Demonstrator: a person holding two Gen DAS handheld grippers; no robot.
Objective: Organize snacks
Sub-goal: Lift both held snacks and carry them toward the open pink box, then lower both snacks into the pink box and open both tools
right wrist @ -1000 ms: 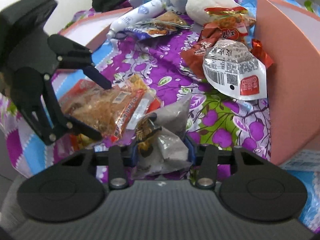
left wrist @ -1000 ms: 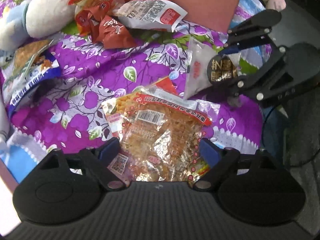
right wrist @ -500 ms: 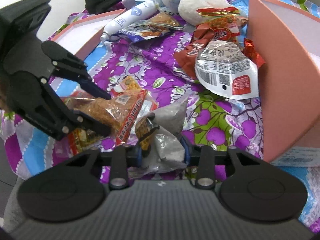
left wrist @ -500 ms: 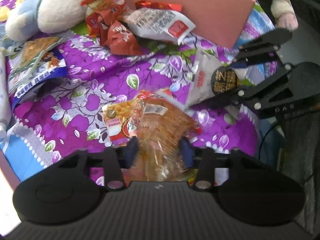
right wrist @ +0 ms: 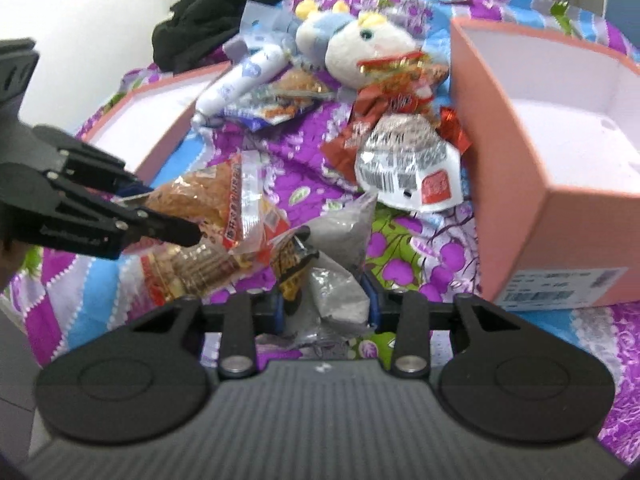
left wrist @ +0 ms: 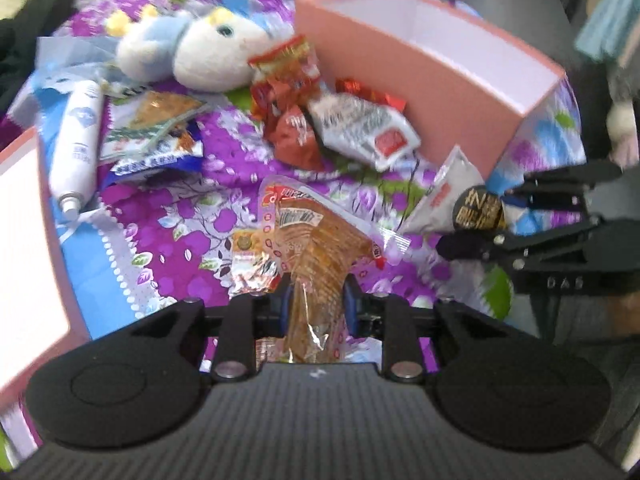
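My left gripper (left wrist: pixel 316 300) is shut on an orange cracker packet (left wrist: pixel 316 248) and holds it above the purple floral cloth (left wrist: pixel 168 240); the packet also shows in the right wrist view (right wrist: pixel 208 208). My right gripper (right wrist: pixel 326 304) is shut on a grey snack pouch with a black and gold label (right wrist: pixel 336 256), which also shows in the left wrist view (left wrist: pixel 452 200). An open pink box (right wrist: pixel 560 120) stands to the right, its white inside bare. Loose snacks lie beside it: a white and silver packet (right wrist: pixel 408 168) and red packets (right wrist: pixel 384 112).
A plush toy (right wrist: pixel 360 48), a white tube (right wrist: pixel 244 80) and a blue snack bag (right wrist: pixel 276 108) lie at the back. A pink box lid (right wrist: pixel 160 116) lies at the left. Dark clothing (right wrist: pixel 224 0) is piled beyond.
My left gripper closed on the orange packet and lifted it off the cloth. Both grippers have risen and pulled back with their packets, so the pink box's inside now shows.
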